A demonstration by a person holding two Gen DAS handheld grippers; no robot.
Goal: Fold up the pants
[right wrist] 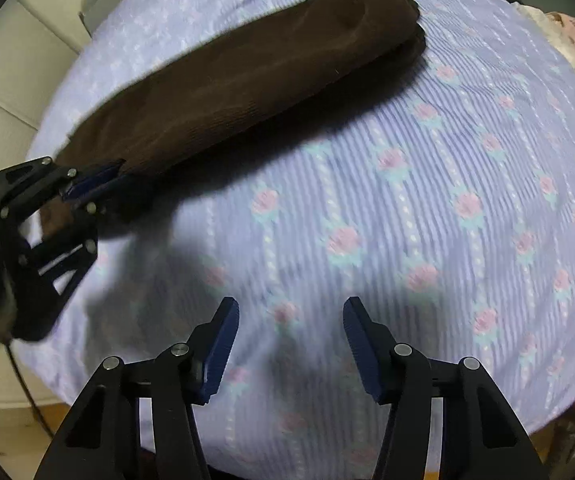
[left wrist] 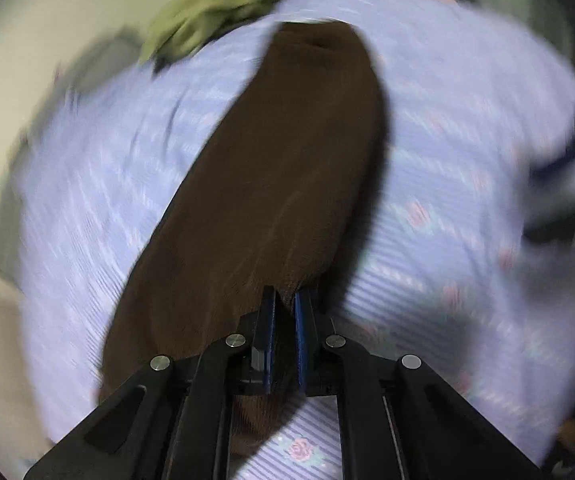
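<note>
Pants [right wrist: 243,80], brown and folded long, are lying across the floral bedspread [right wrist: 427,200]. Left gripper [left wrist: 285,300] is pinching their near end, while right gripper [right wrist: 291,312] is hovering wide open and empty beside them.

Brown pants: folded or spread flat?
Folded lengthwise: brown pants form one narrow strip on the bedsheet; left gripper pinches one end.

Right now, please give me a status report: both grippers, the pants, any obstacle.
Left gripper shut on brown pants, one end lifted. Right gripper open, empty, above flowered bedsheet. Green cloth at far edge, off the pants.
</note>
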